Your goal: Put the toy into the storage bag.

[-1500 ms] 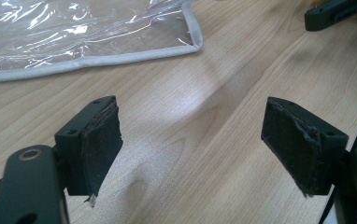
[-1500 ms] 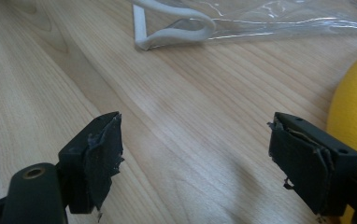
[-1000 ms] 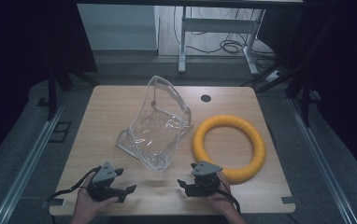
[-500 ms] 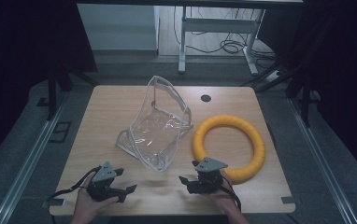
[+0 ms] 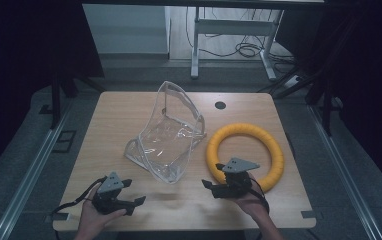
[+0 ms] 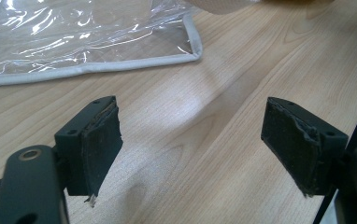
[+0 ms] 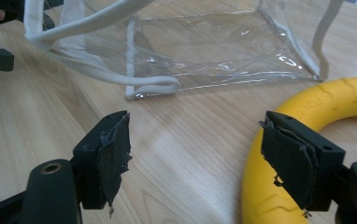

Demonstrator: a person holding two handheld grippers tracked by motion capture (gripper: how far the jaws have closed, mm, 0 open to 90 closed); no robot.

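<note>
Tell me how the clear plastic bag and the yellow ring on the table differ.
The clear plastic bag is see-through with pale trim; the yellow ring is opaque and bright. The bag is crumpled, one side rising off the wooden table, while the ring lies flat. The bag sits mid-table, the ring to its right, by the right gripper. Both rest on the table, and neither is held.

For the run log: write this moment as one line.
left gripper: open, empty | right gripper: open, empty, beside yellow foam ring | clear plastic bag with white trim: untouched, mid-table | wooden table
</note>
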